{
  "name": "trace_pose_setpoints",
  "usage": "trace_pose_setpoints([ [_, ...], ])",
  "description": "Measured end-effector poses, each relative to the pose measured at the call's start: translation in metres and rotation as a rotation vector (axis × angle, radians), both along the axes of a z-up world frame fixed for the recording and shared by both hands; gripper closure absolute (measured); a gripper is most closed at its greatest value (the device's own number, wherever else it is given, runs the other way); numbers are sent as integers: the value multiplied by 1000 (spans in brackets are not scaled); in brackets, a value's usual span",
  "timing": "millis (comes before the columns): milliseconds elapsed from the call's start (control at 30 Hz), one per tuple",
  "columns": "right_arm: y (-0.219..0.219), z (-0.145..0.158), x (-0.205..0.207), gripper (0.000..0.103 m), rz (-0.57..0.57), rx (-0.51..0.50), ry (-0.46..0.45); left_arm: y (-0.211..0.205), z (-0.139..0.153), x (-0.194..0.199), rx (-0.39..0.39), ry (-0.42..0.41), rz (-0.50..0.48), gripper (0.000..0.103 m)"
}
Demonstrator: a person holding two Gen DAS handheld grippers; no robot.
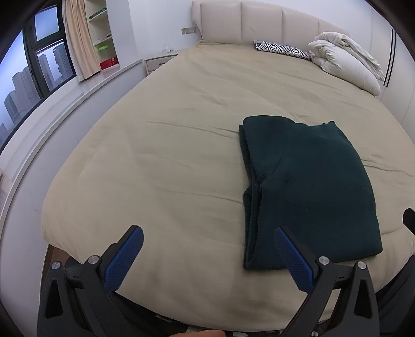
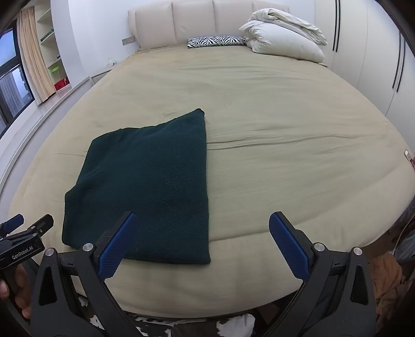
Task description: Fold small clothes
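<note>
Both grippers are hovering with jaws spread wide and nothing between them at the foot of the bed point(image 2: 285, 129), where a dark green knitted garment point(image 2: 145, 186) is lying folded into a thick rectangle on the beige cover. The right gripper point(image 2: 202, 233) is pointing up the bed with the garment's near right corner sitting just ahead of its jaws; its left finger pad point(image 2: 116, 248) is overlapping the cloth in that view, though whether it is touching cannot be told. The left gripper point(image 1: 207, 248) is facing mostly bare cover, the garment point(image 1: 306, 186) lying ahead and to its right, with the stacked layer edges along the garment's left side running just beyond its right finger pad point(image 1: 293, 259).

The garment's long axis is running away from the person, toward the padded headboard point(image 2: 194, 23), so its short near edge is lying crosswise to both pairs of jaws. By these views the right gripper is looking nearer to that edge, while the left is standing off to the side nearest the window point(image 1: 28, 85). Any further fold would likely be bringing the near edge up toward the far one. A zebra-print pillow point(image 2: 215, 41) and a bundled white duvet point(image 2: 282, 36) are resting well apart, by the headboard.
</note>
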State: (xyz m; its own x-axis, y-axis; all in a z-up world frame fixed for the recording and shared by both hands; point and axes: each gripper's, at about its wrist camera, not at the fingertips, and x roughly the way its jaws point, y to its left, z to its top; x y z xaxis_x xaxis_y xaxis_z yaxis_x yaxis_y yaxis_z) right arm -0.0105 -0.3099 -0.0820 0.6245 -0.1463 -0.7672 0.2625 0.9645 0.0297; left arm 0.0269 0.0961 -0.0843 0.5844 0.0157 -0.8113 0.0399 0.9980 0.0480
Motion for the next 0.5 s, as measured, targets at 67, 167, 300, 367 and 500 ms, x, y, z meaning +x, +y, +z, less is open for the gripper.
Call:
trace_pose_setpoints([
  [67,-1,1,0,0,-1,2,1,0,-1,1,6,1,0,0],
  [167,-2,2,-2,0,-4,1,3,-1,-2,2,16,0,0,0],
  [300,-2,3,-2,0,-6,1,5,-2,-3,1,22,3,-2,0],
  [367,-3,3,-2,0,-5,1,8,-2,-4,1,24,6,-3,0],
  [500,-2,2,-1,0,-10,0,12,-2,-3,0,29,6,-5,0],
])
